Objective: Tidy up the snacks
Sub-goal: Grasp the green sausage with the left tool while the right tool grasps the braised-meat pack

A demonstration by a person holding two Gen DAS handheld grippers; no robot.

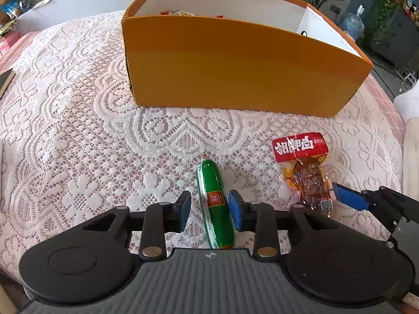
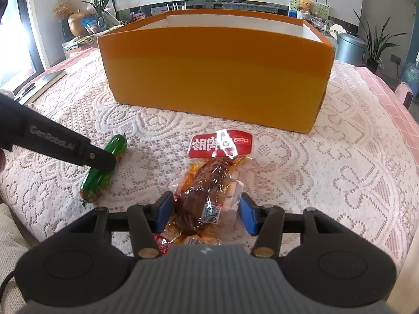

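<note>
A green sausage stick (image 1: 212,175) lies on the lace cloth between the fingers of my left gripper (image 1: 210,200). The right pad sits at its side and a thin strip of cloth shows by the left pad, so the gripper is open. A clear meat snack packet with a red top (image 2: 209,172) lies to its right. My right gripper (image 2: 205,205) is shut on the packet's lower half, pads against the film on both sides. The packet rests on the cloth. An open orange box (image 1: 235,73) stands behind both snacks.
Several wrappers (image 1: 180,12) peek over the box's far-left inner wall. White lace cloth (image 2: 327,170) covers the pink table. A dark flat book (image 2: 44,81) lies near the left table edge. Plants, a grey bin (image 2: 349,48) and shelves stand beyond the table.
</note>
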